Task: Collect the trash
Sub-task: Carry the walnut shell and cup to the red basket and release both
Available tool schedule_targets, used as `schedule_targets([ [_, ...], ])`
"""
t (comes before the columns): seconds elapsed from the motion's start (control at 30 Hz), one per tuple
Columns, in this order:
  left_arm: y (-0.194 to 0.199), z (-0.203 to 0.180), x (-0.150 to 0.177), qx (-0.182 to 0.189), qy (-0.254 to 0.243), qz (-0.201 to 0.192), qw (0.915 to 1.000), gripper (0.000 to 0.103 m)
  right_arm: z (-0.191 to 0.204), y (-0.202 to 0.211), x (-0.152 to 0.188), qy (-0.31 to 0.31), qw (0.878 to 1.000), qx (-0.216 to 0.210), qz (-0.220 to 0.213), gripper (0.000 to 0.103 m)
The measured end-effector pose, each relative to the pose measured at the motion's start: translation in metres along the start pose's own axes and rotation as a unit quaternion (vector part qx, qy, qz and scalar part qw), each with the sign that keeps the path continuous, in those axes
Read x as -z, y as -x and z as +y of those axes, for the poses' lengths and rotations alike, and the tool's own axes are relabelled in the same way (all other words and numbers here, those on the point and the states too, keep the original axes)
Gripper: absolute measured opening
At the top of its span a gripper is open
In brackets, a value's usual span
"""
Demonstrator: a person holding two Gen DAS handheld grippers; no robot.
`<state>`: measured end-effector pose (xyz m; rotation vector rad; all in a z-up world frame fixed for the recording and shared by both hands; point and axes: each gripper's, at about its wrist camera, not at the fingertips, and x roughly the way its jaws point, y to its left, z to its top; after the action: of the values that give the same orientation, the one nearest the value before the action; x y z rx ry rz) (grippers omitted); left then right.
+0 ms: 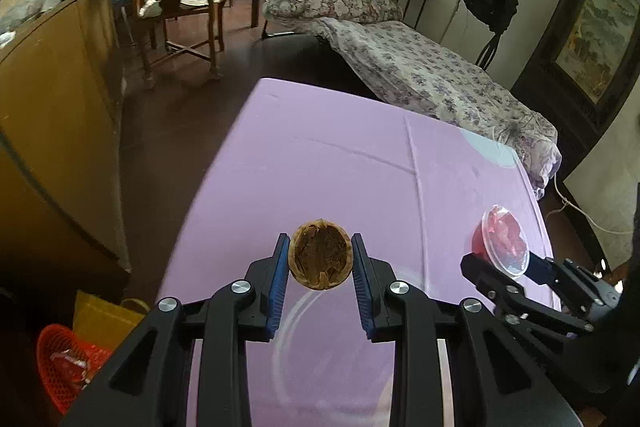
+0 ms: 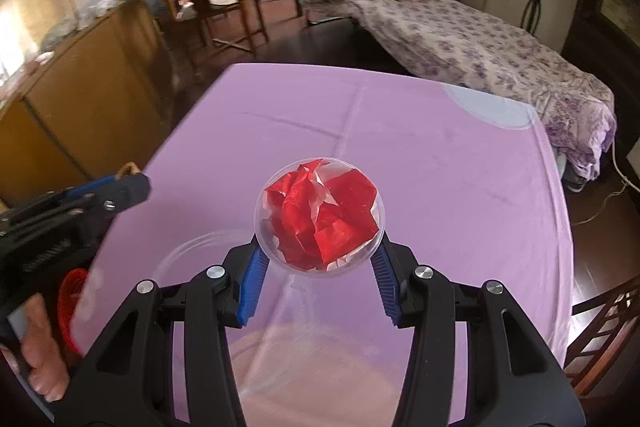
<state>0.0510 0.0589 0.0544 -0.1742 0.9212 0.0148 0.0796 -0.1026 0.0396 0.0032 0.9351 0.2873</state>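
1. The left gripper (image 1: pixel 320 259) is closed on a walnut shell (image 1: pixel 321 255). The two blue pads (image 1: pixel 280 283) press its left and right sides, and the open half of the shell faces the camera.
2. The shell is held above the purple table (image 1: pixel 340 155), over the near part of the cloth.
3. The right gripper (image 2: pixel 318 255) is closed on a clear cup (image 2: pixel 320 217). The pads (image 2: pixel 252 283) touch the cup on both sides, below its round rim.
4. Inside the cup there is crumpled red wrapper (image 2: pixel 320 215); it fills most of the cup.
5. In the left wrist view the cup (image 1: pixel 505 245) appears on the right, held over the right edge of the table by the right gripper (image 1: pixel 504 267).
6. In the right wrist view the left gripper (image 2: pixel 120 187) appears at the left edge; its side faces the camera, so the shell is not visible there.
7. A red basket (image 1: pixel 68 359) stands on the floor at the left of the table, low in the left wrist view. There seems to be something red inside it, but this part is dark and I cannot tell what it is.
8. Just behind the basket stands a yellow bag (image 1: pixel 100 315).
9. Beyond the table there is a bed (image 1: pixel 440 79) with flower sheets, and a wooden chair (image 1: pixel 180 7) farther to the left.
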Motion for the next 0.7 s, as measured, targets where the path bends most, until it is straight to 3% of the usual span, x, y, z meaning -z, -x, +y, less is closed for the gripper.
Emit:
schedule_targets([
  [0.27,0.055,0.073,0.036,-0.01,0.045,-0.005,0.9989,0.03,0.082,0.041,0.024,0.063,0.996,-0.058,-0.003,0.049],
  [0.4,0.082,0.121,0.06,-0.041,0.071,-0.014,0.9965,0.03,0.134,0.055,0.032,0.097,0.99,-0.101,-0.002,0.049],
  [0.57,0.103,0.187,0.098,-0.086,0.114,-0.004,0.9897,0.03,0.203,0.061,0.042,0.148,0.978,-0.145,0.016,0.049],
  [0.7,0.112,0.246,0.133,-0.126,0.165,0.015,0.9781,0.03,0.264,0.057,0.055,0.192,0.964,-0.178,0.037,0.049],
])
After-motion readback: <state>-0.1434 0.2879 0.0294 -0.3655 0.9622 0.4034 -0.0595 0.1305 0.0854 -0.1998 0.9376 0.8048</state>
